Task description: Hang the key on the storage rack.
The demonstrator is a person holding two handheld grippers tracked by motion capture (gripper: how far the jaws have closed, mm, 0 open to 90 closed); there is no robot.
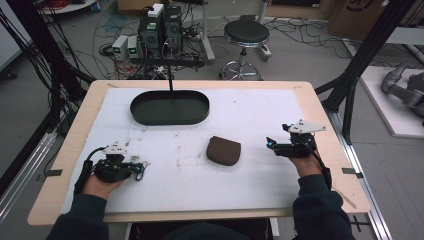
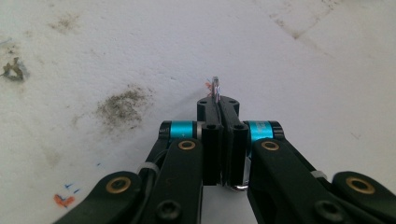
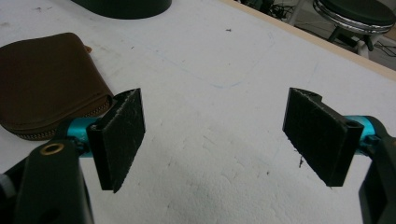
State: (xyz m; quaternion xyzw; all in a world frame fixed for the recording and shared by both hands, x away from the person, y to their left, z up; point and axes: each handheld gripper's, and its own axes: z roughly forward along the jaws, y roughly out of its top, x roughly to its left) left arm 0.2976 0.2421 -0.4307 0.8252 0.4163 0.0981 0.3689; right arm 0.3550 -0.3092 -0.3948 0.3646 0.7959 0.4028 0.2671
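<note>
Metal ring [image 2: 215, 88]: we log it pinched between the closed jaws of the left gripper [image 2: 217, 103], low over the white mat [image 1: 250, 120]. Right gripper [image 3: 215, 135]: jaws spread wide, empty, beside the brown zip pouch [image 3: 44, 81]. Black tray [image 1: 170, 107] at the far side.

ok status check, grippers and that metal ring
Left gripper shut on the metal ring, low over the white mat. Right gripper open, empty, beside the brown pouch. Nothing in the way.
</note>
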